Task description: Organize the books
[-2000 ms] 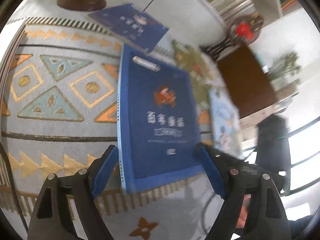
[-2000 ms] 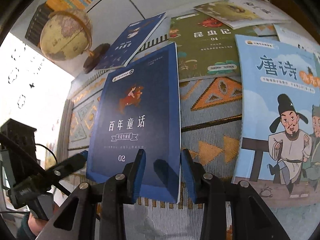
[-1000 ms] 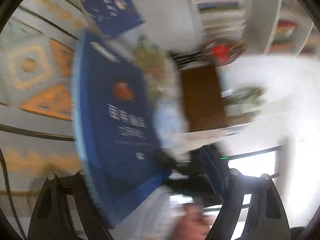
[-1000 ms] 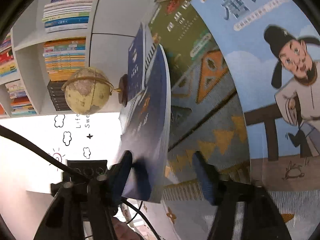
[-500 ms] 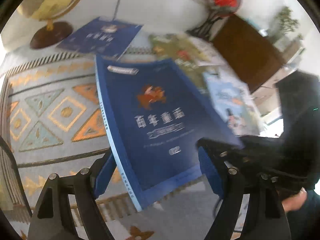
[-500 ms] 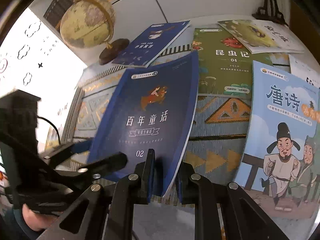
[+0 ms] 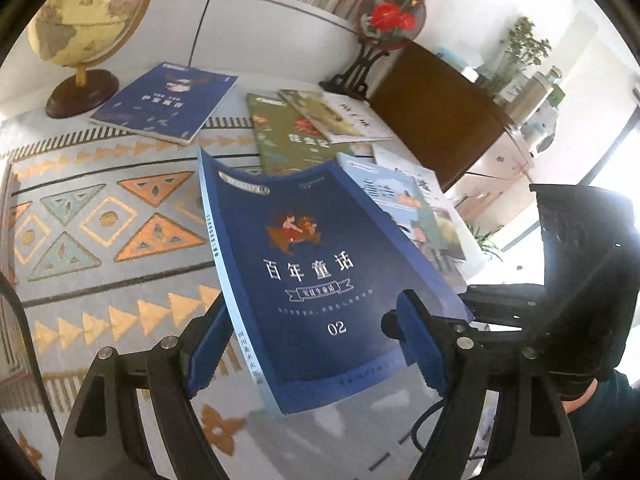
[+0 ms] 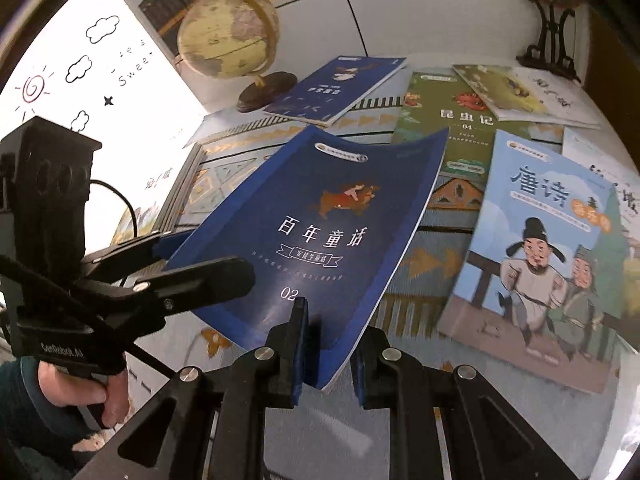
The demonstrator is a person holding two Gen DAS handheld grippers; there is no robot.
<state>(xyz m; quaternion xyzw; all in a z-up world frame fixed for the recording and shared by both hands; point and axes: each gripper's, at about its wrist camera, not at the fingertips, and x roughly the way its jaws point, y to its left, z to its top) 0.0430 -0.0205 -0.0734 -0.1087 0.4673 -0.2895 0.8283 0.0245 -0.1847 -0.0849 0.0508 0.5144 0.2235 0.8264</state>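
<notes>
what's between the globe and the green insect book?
The second dark blue book, lying flat partly on the rug, sits between the globe and the green book. Both wrist views show it.

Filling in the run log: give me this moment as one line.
blue book: lifted off rug | right tongs: shut on its bottom edge | left tongs: open, straddling book | other books: flat on rug

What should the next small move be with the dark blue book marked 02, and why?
Probably close the left hand-held gripper on the dark blue book. The right hand-held gripper is shut on the book's lower corner, holding it above the patterned rug, and the cover sags. The left one is open with its fingers on either side of the book's lower edge, so a second grip would steady it.
</notes>
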